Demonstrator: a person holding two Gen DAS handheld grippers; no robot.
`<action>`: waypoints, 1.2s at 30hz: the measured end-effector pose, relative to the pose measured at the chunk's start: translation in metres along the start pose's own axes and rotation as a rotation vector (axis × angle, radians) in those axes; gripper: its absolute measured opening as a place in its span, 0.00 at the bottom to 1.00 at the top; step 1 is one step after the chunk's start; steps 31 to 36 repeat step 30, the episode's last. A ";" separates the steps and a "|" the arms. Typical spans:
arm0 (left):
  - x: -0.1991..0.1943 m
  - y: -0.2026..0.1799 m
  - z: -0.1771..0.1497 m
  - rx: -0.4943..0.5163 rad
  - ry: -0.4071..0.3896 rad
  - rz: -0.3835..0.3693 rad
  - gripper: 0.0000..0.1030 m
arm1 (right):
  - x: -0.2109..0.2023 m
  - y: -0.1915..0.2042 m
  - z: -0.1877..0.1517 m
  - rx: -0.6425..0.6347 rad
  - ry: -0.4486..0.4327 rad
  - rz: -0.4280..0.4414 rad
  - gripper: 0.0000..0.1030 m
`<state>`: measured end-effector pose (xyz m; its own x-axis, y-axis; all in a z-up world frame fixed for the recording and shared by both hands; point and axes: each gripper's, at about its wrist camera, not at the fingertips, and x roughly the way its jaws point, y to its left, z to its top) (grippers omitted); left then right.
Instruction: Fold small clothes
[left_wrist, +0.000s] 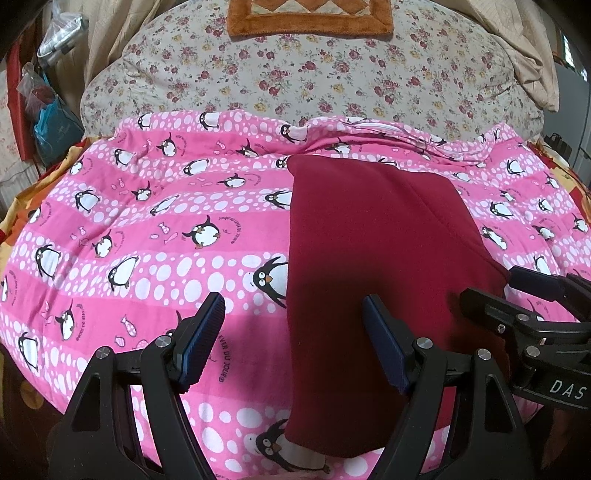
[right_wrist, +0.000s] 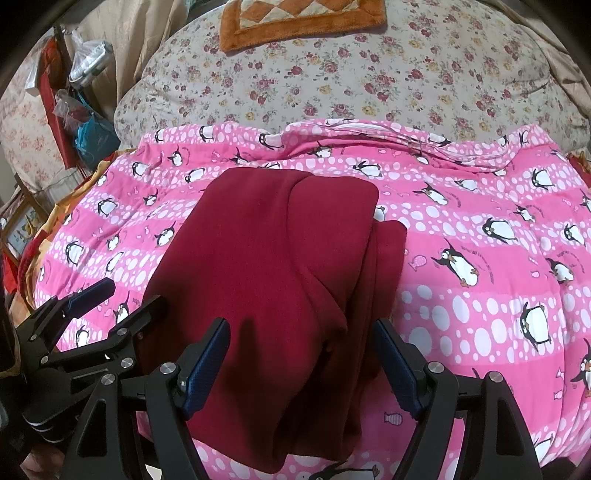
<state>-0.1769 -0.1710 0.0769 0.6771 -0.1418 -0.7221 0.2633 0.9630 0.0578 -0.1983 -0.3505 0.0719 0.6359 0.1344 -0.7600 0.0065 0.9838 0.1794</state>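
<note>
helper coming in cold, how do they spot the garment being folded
Find the pink penguin blanket spread over the bed, in front of the floral pillow. The garment is the plain dark red folded cloth lying on it, the only unpatterned fabric there.

White letters "DAS" on the black body of the right gripper (left_wrist: 546, 295), cut off at the frame edge, dark script "LEVER DU JOUR" repeated beside penguins on the pink penguin blanket (left_wrist: 147, 229), other print too small to read

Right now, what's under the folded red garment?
The red garment lies on the pink penguin blanket, which shows all around it. Its own folded layers show at the right edge; anything beneath them is covered.
</note>
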 end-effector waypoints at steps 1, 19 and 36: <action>0.000 0.000 0.000 -0.001 0.000 0.000 0.75 | 0.000 0.000 0.000 0.000 0.001 0.001 0.75; 0.002 0.000 0.000 -0.005 0.003 -0.008 0.75 | 0.005 0.002 0.001 -0.005 0.015 0.001 0.75; 0.005 0.003 0.004 -0.012 -0.003 -0.038 0.75 | 0.004 0.000 0.002 0.003 0.009 0.005 0.75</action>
